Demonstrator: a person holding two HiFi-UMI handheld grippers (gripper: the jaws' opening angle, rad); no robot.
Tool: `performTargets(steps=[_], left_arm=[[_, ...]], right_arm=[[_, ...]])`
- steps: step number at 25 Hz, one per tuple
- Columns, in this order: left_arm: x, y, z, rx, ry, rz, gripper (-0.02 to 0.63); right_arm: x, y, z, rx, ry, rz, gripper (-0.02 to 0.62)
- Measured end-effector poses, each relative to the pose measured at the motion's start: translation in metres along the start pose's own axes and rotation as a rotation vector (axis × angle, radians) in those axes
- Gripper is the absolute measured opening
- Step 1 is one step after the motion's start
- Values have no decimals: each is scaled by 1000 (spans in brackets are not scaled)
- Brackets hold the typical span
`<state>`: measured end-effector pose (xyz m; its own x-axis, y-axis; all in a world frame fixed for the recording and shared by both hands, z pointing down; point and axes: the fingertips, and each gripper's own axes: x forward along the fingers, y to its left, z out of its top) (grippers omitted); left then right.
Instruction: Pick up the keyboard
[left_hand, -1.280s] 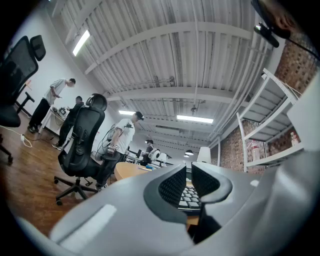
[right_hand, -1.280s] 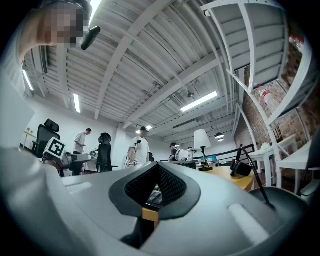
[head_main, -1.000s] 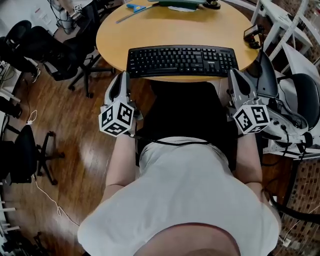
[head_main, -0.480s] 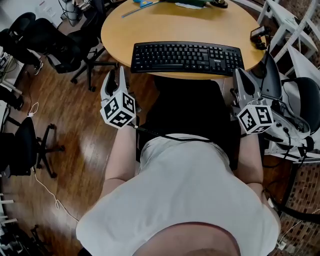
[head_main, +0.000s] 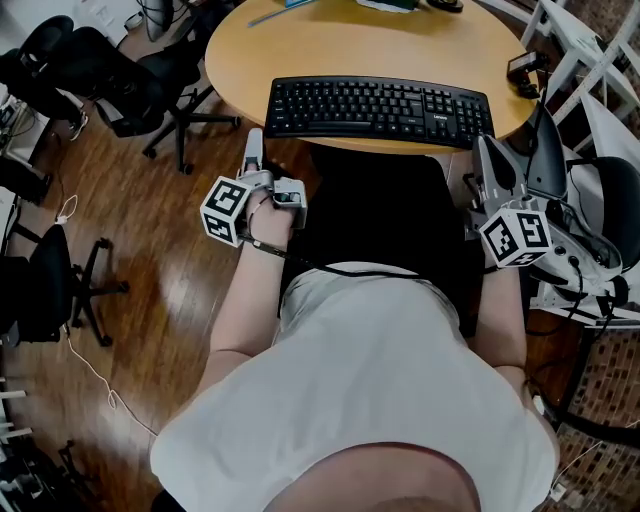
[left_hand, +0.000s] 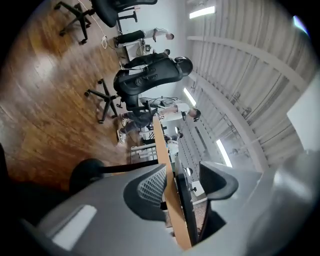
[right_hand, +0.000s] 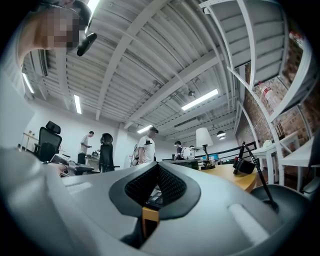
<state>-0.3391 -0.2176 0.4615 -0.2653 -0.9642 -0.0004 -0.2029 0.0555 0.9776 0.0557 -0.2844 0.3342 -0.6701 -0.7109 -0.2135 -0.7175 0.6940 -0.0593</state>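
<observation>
On the round wooden table (head_main: 330, 45), close to its near edge, the keyboard (head_main: 380, 107) lies flat & untouched. Nothing's lifted yet, so the task has barely begun.

Just short of the table edge, by the keyboard's left end, the left gripper (head_main: 270, 170) is rolled onto its side & points level. Its jaws are opening, near full spread, w/ nothing pressed btw the pads. Its own view shows the table rim & the dark keyboard slab edge-on, lined up w/ the gap but ahead of the pads, no contact that I can see.

Over by the keyboard's right end, also short of the table edge, the right gripper (head_main: 490, 160) has its jaws fully together & holds nothing. Its view looks out across the tabletop.

Done so far, by my read: both sides parked approx at the keyboard's ends, w/ the left one prepped for a pinch.

Left to do:
- Slide the left jaws over the keyboard's end, prob w/o catching the table rim too, since both line up in the gap.
- Open the right one & bring it on.
- Close both, then lift level.

Main risk: a one-sided grab tilting the board.
</observation>
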Motion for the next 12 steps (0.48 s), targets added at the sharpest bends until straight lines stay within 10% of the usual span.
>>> performTargets(steps=[12], left_arm=[[18,-6,-22,242,145,54,466]], right_arm=[[-2,-2,-2,24,-7,0,3]])
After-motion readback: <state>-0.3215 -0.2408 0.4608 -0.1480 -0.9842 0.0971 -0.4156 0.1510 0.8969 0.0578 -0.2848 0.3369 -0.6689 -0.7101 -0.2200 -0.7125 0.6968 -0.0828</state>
